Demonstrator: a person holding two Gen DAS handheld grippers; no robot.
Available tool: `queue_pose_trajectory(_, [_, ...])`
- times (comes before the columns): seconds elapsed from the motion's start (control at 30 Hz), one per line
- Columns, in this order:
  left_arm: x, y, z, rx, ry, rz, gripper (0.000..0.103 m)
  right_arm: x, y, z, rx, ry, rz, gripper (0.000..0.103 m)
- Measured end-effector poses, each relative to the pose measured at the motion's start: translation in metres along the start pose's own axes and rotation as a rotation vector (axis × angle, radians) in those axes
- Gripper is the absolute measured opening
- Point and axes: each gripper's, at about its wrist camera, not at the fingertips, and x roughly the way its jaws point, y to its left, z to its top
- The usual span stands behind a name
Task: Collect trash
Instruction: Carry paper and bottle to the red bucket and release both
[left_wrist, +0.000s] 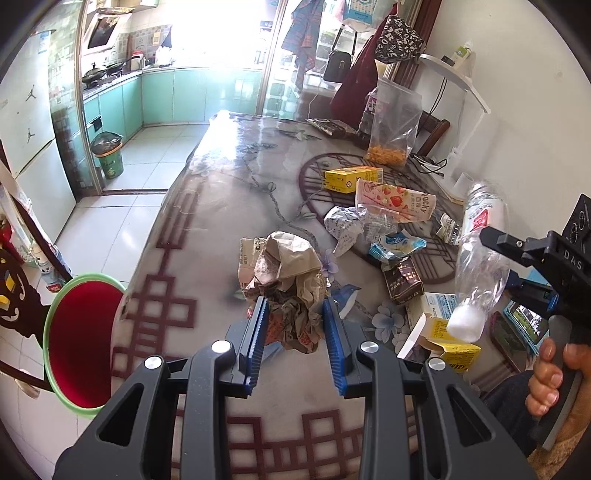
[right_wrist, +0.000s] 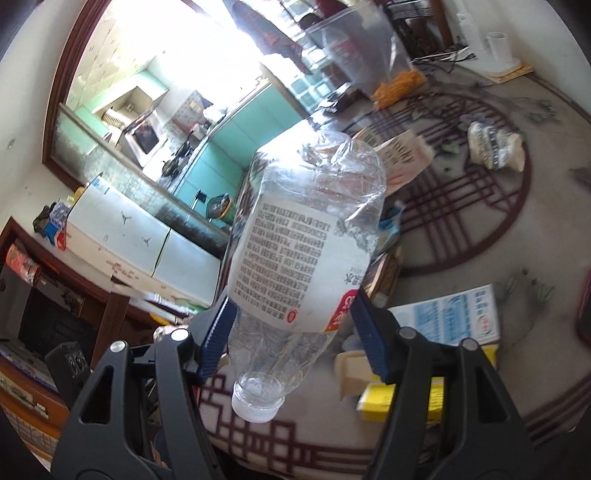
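I see a crushed clear plastic bottle (right_wrist: 306, 236) with a white printed label and white cap, hanging cap-down above the patterned tabletop (left_wrist: 207, 206). Beside the bottle on that tabletop lie a yellow carton (left_wrist: 448, 345), a dark brown packet (left_wrist: 402, 282), a pink strawberry Pocky box (left_wrist: 395, 201) and a crumpled brown paper bag (left_wrist: 286, 280); left of the tabletop edge stands a red bin with a green rim (left_wrist: 79, 343). My right gripper (right_wrist: 295, 328) has its jaws clamped on the bottle's lower body. My left gripper (left_wrist: 293, 328) has its jaws apart, flanking the paper bag.
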Motion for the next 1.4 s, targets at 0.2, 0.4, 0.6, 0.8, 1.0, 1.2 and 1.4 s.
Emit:
queue_pose_trajectory(0.2, [-0.009, 0.02, 0.0, -0.022, -0.015, 0.032, 0.028, 0.018, 0.042, -0.011, -0.08, 0.049, 0.047, 0.061])
queue_pose_trajectory(0.4, [-0.019, 0.052, 0.001, -0.067, -0.028, 0.095, 0.028, 0.037, 0.08, -0.018, -0.162, 0.092, 0.081, 0.061])
queue_pose_trajectory(0.6, [-0.029, 0.083, 0.0, -0.108, -0.038, 0.149, 0.028, 0.059, 0.103, -0.027, -0.234, 0.137, 0.081, 0.061])
queue_pose_trajectory(0.8, [-0.035, 0.117, -0.003, -0.162, -0.045, 0.197, 0.029, 0.077, 0.121, -0.032, -0.277, 0.183, 0.098, 0.061])
queue_pose_trajectory(1.0, [-0.042, 0.149, -0.005, -0.17, -0.049, 0.263, 0.029, 0.11, 0.142, -0.052, -0.321, 0.261, 0.096, 0.061])
queue_pose_trajectory(1.2, [-0.045, 0.205, -0.005, -0.262, -0.038, 0.316, 0.03, 0.155, 0.176, -0.078, -0.379, 0.376, 0.12, 0.061])
queue_pose_trajectory(1.4, [-0.041, 0.242, -0.014, -0.367, -0.025, 0.326, 0.031, 0.196, 0.207, -0.101, -0.399, 0.503, 0.169, 0.062])
